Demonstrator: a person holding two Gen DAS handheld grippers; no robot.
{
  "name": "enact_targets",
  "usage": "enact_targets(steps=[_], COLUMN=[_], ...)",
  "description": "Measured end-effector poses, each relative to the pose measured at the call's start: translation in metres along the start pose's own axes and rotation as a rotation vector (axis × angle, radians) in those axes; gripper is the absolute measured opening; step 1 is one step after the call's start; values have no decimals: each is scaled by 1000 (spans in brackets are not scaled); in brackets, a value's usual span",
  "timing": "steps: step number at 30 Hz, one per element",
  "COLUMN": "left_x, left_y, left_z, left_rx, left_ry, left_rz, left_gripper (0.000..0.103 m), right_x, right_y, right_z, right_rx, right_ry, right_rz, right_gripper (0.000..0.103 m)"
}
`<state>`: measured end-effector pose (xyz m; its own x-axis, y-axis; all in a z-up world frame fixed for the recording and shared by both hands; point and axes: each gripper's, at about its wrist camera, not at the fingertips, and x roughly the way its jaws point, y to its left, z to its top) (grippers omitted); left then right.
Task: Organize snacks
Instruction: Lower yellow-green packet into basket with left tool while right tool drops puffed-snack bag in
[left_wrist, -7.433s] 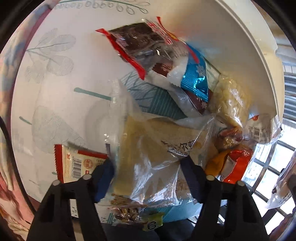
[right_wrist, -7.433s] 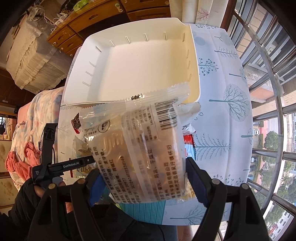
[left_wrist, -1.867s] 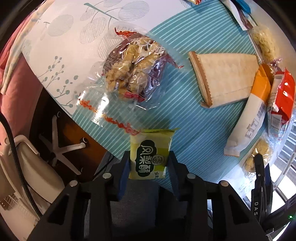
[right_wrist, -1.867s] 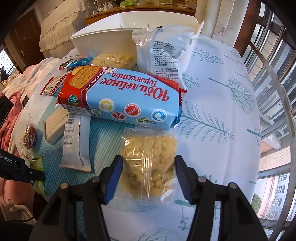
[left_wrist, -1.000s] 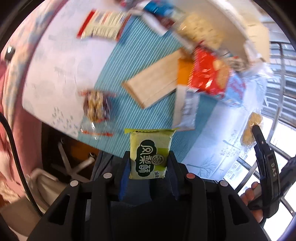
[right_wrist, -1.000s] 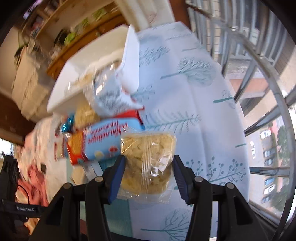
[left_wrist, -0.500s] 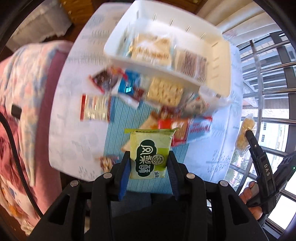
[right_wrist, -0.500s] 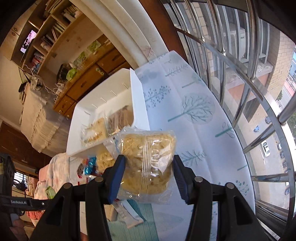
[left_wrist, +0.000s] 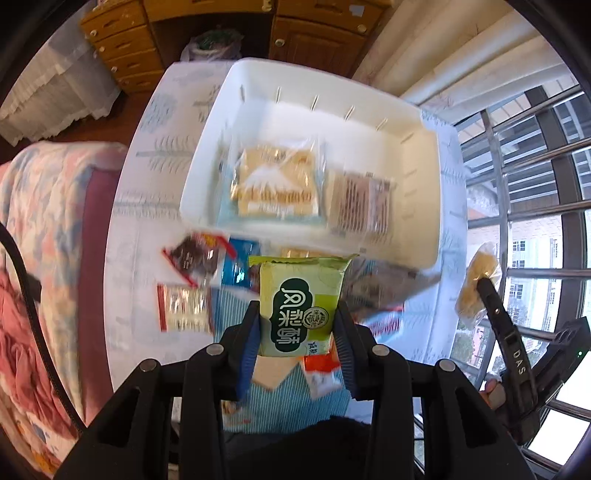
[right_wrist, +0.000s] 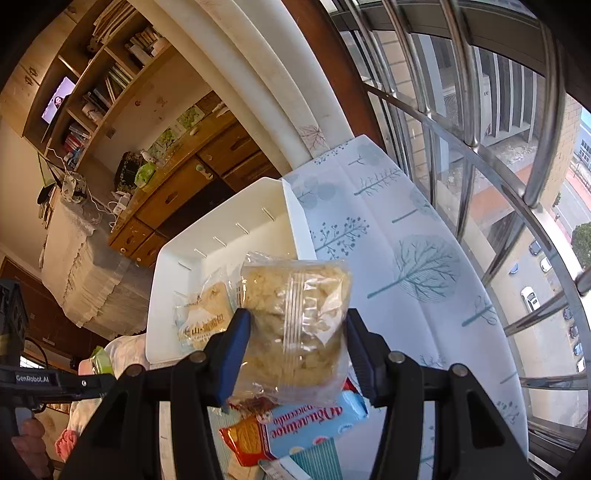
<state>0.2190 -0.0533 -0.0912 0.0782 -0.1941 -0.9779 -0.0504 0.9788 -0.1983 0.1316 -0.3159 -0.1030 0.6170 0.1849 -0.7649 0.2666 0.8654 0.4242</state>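
Note:
My left gripper (left_wrist: 297, 328) is shut on a small green snack packet (left_wrist: 298, 302), held high above the table and in front of the white bin (left_wrist: 417, 122). Two packets lie in the bin: a yellow cracker pack (left_wrist: 275, 184) and a pale printed pack (left_wrist: 356, 203). My right gripper (right_wrist: 297, 341) is shut on a clear bag of pale puffed snack (right_wrist: 295, 317), held near the bin's (right_wrist: 225, 229) right wall. That bag (left_wrist: 476, 284) and the right gripper show at the right edge of the left wrist view.
Loose snacks lie in front of the bin: a dark red packet (left_wrist: 194, 258), a red-edged packet (left_wrist: 184, 308), a blue-and-red biscuit pack (right_wrist: 295, 432). A tree-print cloth (right_wrist: 406, 266) covers the table. Window bars (right_wrist: 480, 147) run along the right, wooden drawers (right_wrist: 207, 177) stand behind.
Both grippers have risen with their snacks and come closer to the bin, which now looks larger in both views. Neither grip has changed.

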Motion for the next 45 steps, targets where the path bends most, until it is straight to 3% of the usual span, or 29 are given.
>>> enact_targets(steps=[7, 18, 19, 21, 23, 25, 28, 36, 39, 45], left_x=[14, 43, 46, 50, 52, 52, 53, 28, 14, -6], left_y=[-5, -10, -10, -10, -10, -10, -6, 8, 15, 35], left_z=[33, 51, 50, 50, 47, 45, 43, 14, -5, -56], left_rx=[36, 95, 94, 100, 106, 104, 81, 13, -24, -94], left_ry=[-70, -214, -231, -245, -269, -290, -282, -324, -362, -385], left_rz=[-54, -182, -187, -193, -174, -154, -139, -106, -69, -86], left_gripper=[37, 37, 39, 57, 67, 69, 69, 69, 69, 69], right_x=[24, 52, 53, 55, 59, 59, 54, 24, 10, -15], right_y=[20, 36, 36, 36, 36, 34, 34, 33, 35, 40], right_z=[10, 8, 8, 7, 5, 3, 1, -9, -18, -43], right_rx=[-52, -128, -124, -120, -118, -108, -99, -70, -87, -138], right_ry=[-32, -58, -56, -48, -32, -21, -24, -25, -23, -11], right_rz=[10, -9, -15, -44, -61, -61, -69, -30, -27, 15], right_gripper=[52, 53, 53, 53, 53, 56, 71, 78, 79, 81])
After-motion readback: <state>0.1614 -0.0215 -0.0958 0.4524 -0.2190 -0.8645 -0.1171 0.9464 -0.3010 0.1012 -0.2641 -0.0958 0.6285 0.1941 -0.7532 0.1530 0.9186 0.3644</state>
